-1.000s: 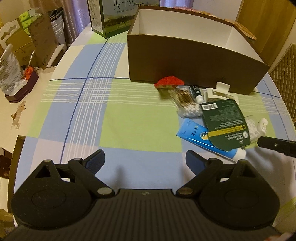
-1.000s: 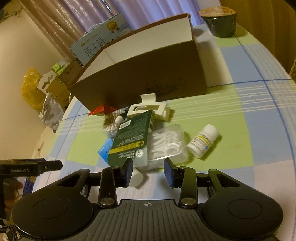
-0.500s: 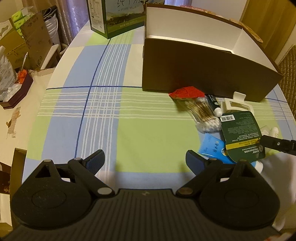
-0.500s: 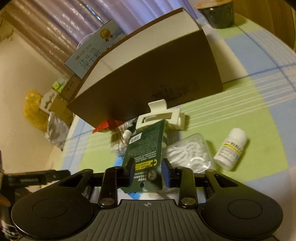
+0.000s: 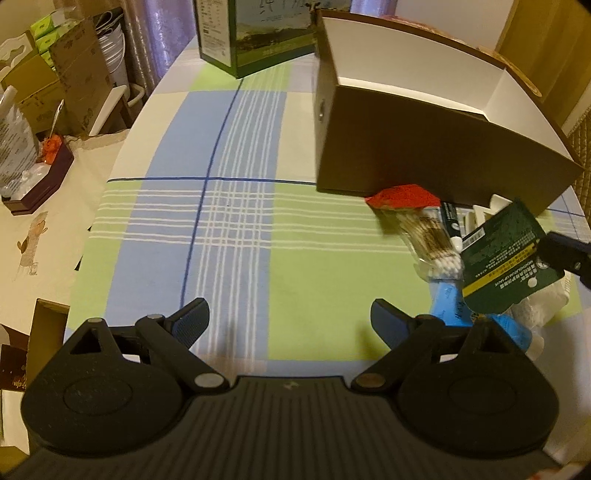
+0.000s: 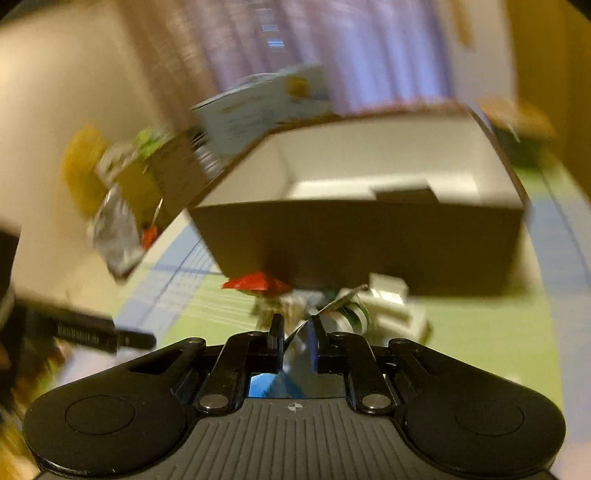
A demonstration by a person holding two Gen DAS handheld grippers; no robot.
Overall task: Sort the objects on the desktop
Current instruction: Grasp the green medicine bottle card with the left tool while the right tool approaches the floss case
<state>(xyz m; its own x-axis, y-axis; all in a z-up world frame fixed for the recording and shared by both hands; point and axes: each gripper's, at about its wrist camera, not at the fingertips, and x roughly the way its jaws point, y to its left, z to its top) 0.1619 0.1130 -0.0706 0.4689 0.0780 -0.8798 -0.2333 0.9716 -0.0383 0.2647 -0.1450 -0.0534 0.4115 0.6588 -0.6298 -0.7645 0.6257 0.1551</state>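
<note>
My right gripper [image 6: 297, 330] is shut on a dark green lip-balm card pack [image 5: 506, 254] and holds it lifted and tilted above the pile in front of the brown box [image 5: 424, 155]. In the blurred right wrist view the pack [image 6: 332, 314] shows edge-on between the fingers. Below it lie a cotton swab bag [image 5: 432, 240], a blue tube [image 5: 454, 310], a red packet [image 5: 402, 195] and a white hair clip [image 6: 391, 306]. My left gripper [image 5: 290, 317] is open and empty over the checked tablecloth [image 5: 221, 229], left of the pile.
The brown box is open on top with a white inside [image 6: 369, 166]. A green milk carton [image 5: 258, 33] stands behind it. Cardboard boxes [image 5: 66, 85] and a dark tray [image 5: 40, 177] sit beyond the table's left edge.
My right gripper closed on the green card pack and lifted it off the pile, swinging up toward the box. My left gripper drifted left, still open.
</note>
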